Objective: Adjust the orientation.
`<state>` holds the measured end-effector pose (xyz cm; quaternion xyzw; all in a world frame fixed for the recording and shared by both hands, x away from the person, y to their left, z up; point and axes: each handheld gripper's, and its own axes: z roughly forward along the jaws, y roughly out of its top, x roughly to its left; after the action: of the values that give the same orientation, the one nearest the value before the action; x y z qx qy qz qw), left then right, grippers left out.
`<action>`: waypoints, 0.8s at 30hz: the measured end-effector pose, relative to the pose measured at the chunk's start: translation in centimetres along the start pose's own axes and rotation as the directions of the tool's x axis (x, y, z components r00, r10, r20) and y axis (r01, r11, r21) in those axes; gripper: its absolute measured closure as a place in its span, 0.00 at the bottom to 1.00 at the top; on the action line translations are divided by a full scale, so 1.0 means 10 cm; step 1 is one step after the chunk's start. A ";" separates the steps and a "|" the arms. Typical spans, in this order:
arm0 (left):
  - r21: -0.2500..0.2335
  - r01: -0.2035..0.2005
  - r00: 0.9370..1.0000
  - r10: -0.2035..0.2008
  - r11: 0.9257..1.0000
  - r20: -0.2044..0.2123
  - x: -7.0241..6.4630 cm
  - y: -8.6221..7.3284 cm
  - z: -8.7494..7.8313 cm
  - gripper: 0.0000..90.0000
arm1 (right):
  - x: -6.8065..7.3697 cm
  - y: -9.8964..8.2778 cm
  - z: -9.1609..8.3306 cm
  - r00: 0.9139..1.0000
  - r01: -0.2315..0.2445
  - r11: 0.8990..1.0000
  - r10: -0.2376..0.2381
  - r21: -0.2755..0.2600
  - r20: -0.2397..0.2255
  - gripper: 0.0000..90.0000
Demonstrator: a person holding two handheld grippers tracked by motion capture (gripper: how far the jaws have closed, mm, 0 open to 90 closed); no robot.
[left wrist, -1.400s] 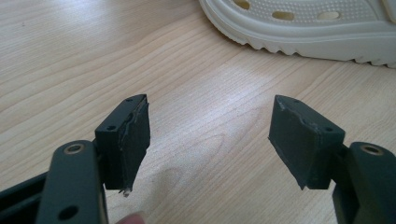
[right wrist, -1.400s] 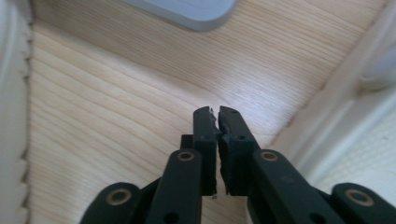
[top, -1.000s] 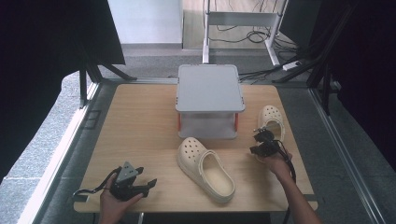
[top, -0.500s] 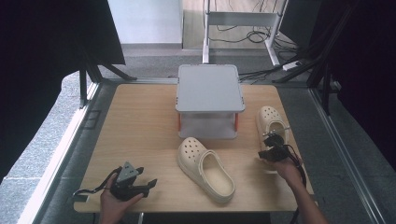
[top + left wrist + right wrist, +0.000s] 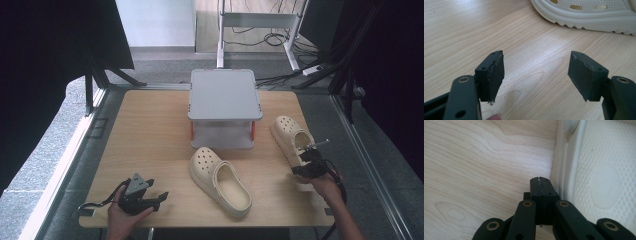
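- The right gripper (image 5: 541,182) has its jaws clenched together with nothing between them, tips right beside the rim of the far clog (image 5: 599,182) at the table's right side.
- Risk, as I judge it: with the jaws closed against the clog's side wall, a forward push would shove or spin the light foam shoe toward the right edge of the table (image 5: 150,135) instead of gripping it; the jaws would need to part first.
- The clog sits close to that edge in the high view (image 5: 291,138), so a small nudge could tip it over the side.
- The left gripper (image 5: 537,75) is released, jaws wide apart, hovering low over bare wood at the front left corner, with the near clog (image 5: 586,12) lying just ahead of it.
- That near clog (image 5: 220,180) lies mid-table, angled, toe toward a grey two-tier stand (image 5: 224,107) behind it.
- The table is pale wood grain, smooth and likely slippery for foam soles.
- Around it: grey carpeted floor, black curtains either side, cables and a metal frame at the back.
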<state>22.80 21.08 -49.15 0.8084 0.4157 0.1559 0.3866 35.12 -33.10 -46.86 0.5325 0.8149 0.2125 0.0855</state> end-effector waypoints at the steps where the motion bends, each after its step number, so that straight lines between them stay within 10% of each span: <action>1: 0.000 0.000 1.000 0.000 1.000 0.000 0.00 0.00 0.00 0.33 | 0.00 0.00 0.00 1.000 0.000 1.000 0.000 0.000 0.000 1.00; 5: 0.001 0.000 1.000 0.000 1.000 0.000 0.00 0.00 0.00 0.33 | 0.01 0.01 -0.02 0.998 0.058 0.998 -0.058 -0.001 0.004 0.99; 24: 0.003 0.002 1.000 -0.002 1.000 0.002 0.00 0.01 0.01 0.33 | -0.17 0.31 -0.46 0.997 0.054 0.988 -0.061 -0.143 -0.043 0.76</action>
<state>22.90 21.05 -49.16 0.8088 0.4162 0.1539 0.3858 36.71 -34.74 -41.57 0.4960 0.8145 0.2800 0.1099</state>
